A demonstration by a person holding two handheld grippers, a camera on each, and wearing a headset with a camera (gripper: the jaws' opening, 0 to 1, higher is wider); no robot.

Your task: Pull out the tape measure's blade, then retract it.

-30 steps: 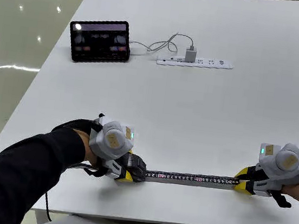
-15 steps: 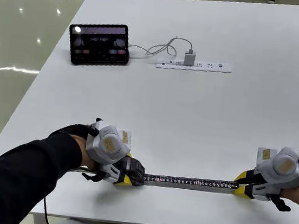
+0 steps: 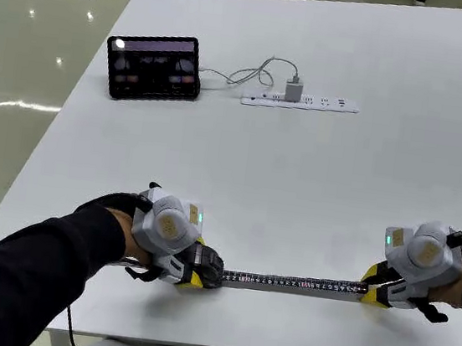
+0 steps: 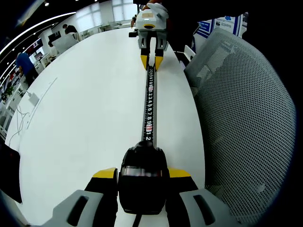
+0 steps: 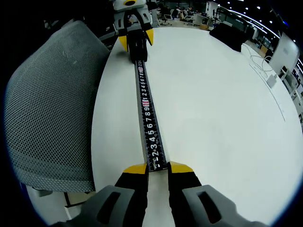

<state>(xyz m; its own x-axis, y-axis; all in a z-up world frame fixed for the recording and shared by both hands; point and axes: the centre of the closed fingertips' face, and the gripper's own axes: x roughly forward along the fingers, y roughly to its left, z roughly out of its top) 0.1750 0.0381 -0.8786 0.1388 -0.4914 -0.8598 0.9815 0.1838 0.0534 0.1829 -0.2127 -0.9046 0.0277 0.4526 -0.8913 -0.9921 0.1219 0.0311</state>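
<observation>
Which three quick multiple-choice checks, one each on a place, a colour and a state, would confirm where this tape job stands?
1. Where is the tape measure case? A) in the left tongs B) on the floor C) in a drawer
2. What colour are the tong tips? A) red B) yellow C) green
3. How is the blade? A) fully retracted B) pulled out C) snapped off
Key: 1A, yellow tips flank the case; 2B, both gripper views show yellow; 3B, it lies along the table to the right tongs, which pinch its end.
</observation>
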